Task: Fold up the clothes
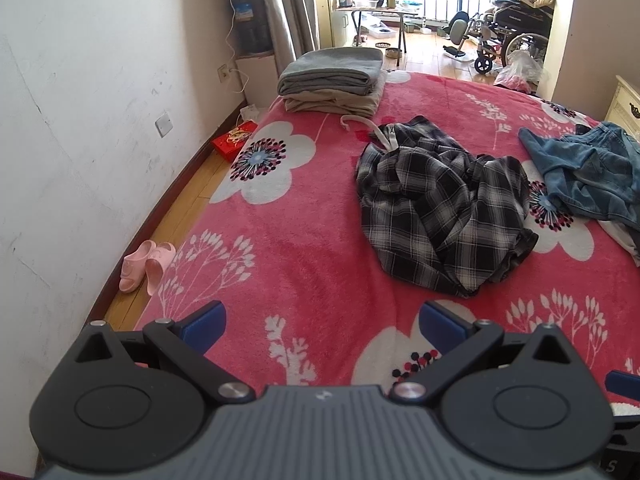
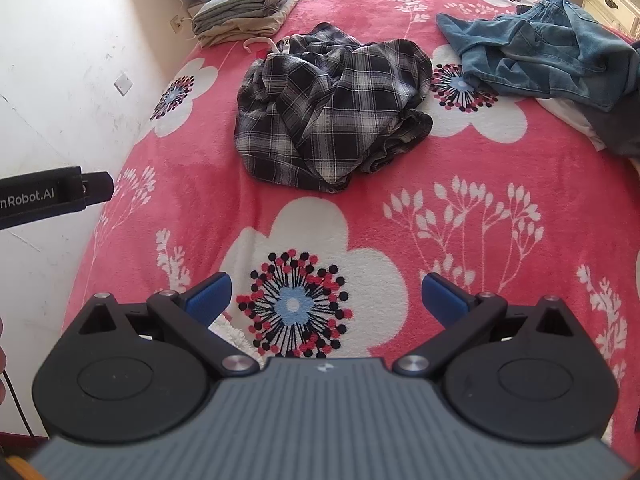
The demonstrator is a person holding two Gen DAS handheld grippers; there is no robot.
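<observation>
A crumpled black-and-white plaid shirt (image 1: 440, 208) lies in the middle of the red floral bed cover (image 1: 304, 240); it also shows in the right wrist view (image 2: 332, 108). A white hanger (image 1: 362, 122) sticks out at its far edge. A crumpled blue denim garment (image 1: 592, 176) lies to the right, also in the right wrist view (image 2: 540, 56). My left gripper (image 1: 322, 326) is open and empty, well short of the shirt. My right gripper (image 2: 326, 296) is open and empty above the cover near the bed's front. The left gripper's side shows at the left edge (image 2: 56, 196).
A stack of folded grey and beige clothes (image 1: 334, 80) sits at the bed's far left corner. A white wall (image 1: 80, 120) runs along the left. Pink slippers (image 1: 146, 264) and a red box (image 1: 234, 142) lie on the floor. A wheelchair (image 1: 508, 36) stands beyond the bed.
</observation>
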